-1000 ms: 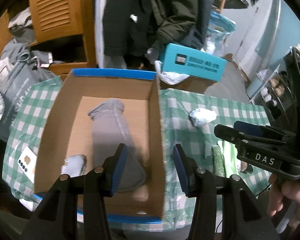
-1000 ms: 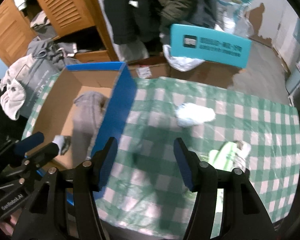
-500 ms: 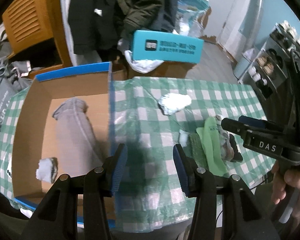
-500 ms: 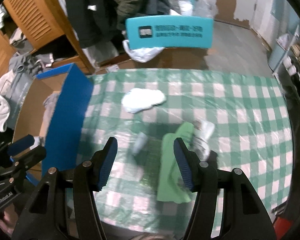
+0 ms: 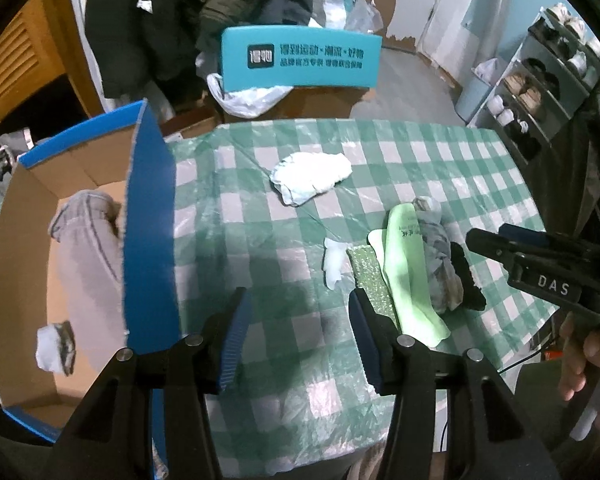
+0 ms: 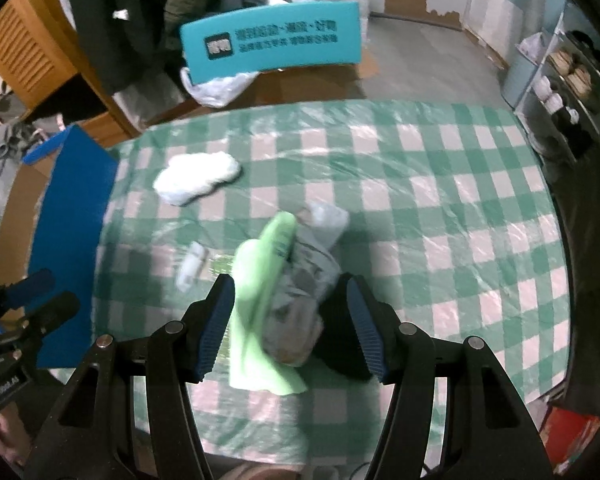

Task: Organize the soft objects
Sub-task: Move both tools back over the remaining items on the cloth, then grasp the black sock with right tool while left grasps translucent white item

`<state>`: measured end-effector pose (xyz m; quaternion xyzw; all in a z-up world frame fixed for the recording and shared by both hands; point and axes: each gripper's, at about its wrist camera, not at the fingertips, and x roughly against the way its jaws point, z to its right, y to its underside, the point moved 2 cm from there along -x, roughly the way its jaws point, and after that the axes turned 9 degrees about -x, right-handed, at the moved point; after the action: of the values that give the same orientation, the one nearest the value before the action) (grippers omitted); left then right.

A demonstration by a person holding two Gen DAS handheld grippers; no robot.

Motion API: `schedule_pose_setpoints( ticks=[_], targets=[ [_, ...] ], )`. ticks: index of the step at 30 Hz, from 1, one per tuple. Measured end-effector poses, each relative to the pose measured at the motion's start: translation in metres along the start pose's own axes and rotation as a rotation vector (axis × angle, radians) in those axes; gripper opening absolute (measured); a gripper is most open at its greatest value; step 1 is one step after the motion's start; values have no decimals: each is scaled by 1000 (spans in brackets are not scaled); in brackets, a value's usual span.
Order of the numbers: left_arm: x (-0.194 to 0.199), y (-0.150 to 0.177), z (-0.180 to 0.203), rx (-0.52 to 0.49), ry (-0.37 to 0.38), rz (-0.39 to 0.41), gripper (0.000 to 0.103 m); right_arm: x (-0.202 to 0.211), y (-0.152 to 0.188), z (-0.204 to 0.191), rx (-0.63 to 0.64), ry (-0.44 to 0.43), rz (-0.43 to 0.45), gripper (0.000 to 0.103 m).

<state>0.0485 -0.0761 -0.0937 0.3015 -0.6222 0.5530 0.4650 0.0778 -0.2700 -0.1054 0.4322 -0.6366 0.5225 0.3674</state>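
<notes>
A cardboard box with blue walls (image 5: 150, 224) stands at the table's left and holds a grey garment (image 5: 88, 256) and a small white sock (image 5: 54, 346). On the green checked cloth (image 5: 420, 152) lie a white cloth (image 5: 312, 176) and a pile: light green cloth (image 5: 408, 264), grey patterned cloth (image 5: 440, 264), black piece (image 5: 466, 280), glittery green pad (image 5: 370, 280), small white scrap (image 5: 334, 260). My left gripper (image 5: 298, 336) hovers over bare tablecloth, its jaws opening with nothing between them. My right gripper (image 6: 290, 320) hangs open above the pile (image 6: 296, 296), its pads apart from the cloths.
Beyond the table stand a teal carton (image 5: 300, 58) on a brown surface with a plastic bag (image 5: 248, 98), dark jackets (image 5: 160, 20), a wooden louvred cabinet (image 5: 16, 64) and a shoe rack (image 5: 548, 76). The table's near edge runs just below both grippers.
Both grippers have swung right, from over the box to over the tablecloth. The right one now frames the cloth pile. The left jaws stand slightly wider.
</notes>
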Motion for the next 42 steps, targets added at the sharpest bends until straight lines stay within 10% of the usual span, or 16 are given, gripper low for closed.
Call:
schedule_pose_setpoints(
  ticks=[30,34,42],
  targets=[
    [-89,-15,15,23,50,-132,52,-85,23,52,-79,59,-188,59],
    [-96,-15,15,26,52,-143,52,-92,26,48,-50,79,-194,39],
    [-107,-18,17,24,71,-149,52,-83,22,51,-40,72,-168,38]
  ],
)
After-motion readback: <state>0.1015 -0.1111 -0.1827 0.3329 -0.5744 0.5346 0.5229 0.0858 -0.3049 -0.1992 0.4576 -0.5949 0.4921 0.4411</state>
